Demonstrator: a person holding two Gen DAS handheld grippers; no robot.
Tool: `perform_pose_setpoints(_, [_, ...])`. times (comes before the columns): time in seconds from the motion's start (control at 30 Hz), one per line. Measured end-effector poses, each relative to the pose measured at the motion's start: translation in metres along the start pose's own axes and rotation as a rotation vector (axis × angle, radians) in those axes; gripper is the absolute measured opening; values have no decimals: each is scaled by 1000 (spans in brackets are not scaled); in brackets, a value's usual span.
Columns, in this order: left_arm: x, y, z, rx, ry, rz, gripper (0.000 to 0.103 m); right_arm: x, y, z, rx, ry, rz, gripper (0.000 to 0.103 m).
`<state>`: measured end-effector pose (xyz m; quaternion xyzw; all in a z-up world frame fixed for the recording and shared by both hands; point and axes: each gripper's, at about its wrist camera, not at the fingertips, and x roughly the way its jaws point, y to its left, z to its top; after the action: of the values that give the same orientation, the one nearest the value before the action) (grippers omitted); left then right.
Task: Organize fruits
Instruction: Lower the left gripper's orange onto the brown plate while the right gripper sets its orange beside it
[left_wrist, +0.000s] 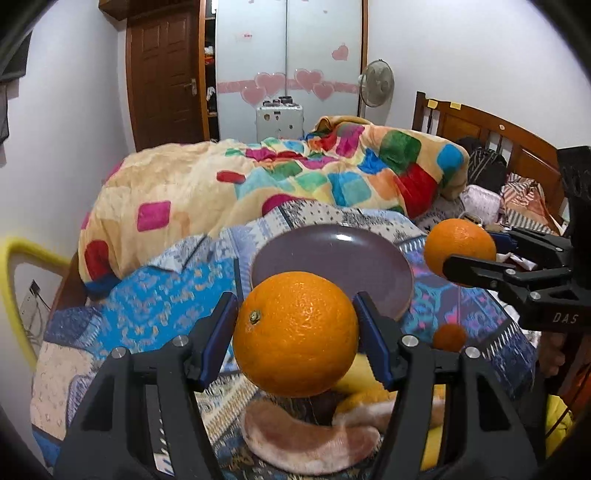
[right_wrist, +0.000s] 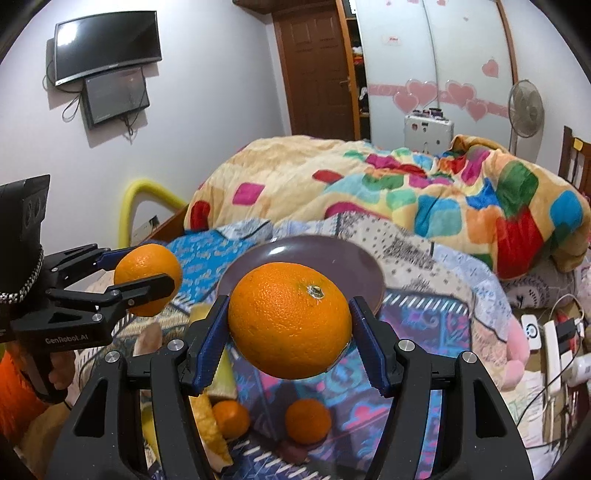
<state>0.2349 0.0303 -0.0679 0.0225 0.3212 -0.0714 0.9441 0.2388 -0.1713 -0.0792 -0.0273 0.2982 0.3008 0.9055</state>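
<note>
White lettering reads "DAS" on the right gripper's black body in the left wrist view, and "GenRobot.AI" on the left gripper's body in the right wrist view.

The left gripper (left_wrist: 297, 325) points forward and downward over a bed, its blue pads pinching a large orange (left_wrist: 295, 334) from both sides, stem end facing left. The right gripper (right_wrist: 290, 325) is angled much the same and clamps a second orange (right_wrist: 290, 319), navel facing up. Each gripper appears side-on in the other's camera, fruit lifted clear of the bedding. An empty purple plate (left_wrist: 332, 258) lies on the patterned blue bedspread (left_wrist: 155, 302) just beyond both oranges.

Only the left wrist view shows the wooden headboard (left_wrist: 491, 129) and a pale peach fruit (left_wrist: 306, 439) below the gripper. Only the right wrist view shows two wall screens (right_wrist: 107, 44), two small tangerines (right_wrist: 308, 421) on the bedspread, and a power strip (right_wrist: 554, 350). Both show a colourful checked blanket (left_wrist: 295, 177), a fan (left_wrist: 376, 83) and a brown door (left_wrist: 166, 74).
</note>
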Motion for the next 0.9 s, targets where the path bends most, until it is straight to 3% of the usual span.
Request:
perform_pose_setpoints(0.43, [29, 2, 40, 12, -15, 30, 64, 16, -24, 31, 23, -45, -87, 61])
perform_pose_setpoints(0.67, [57, 1, 46, 16, 14, 47, 64, 47, -35, 38, 35, 3, -107, 61])
perform_pose_setpoints(0.9, [96, 8, 52, -8, 105, 39, 64, 81, -49, 40, 62, 72, -112, 61])
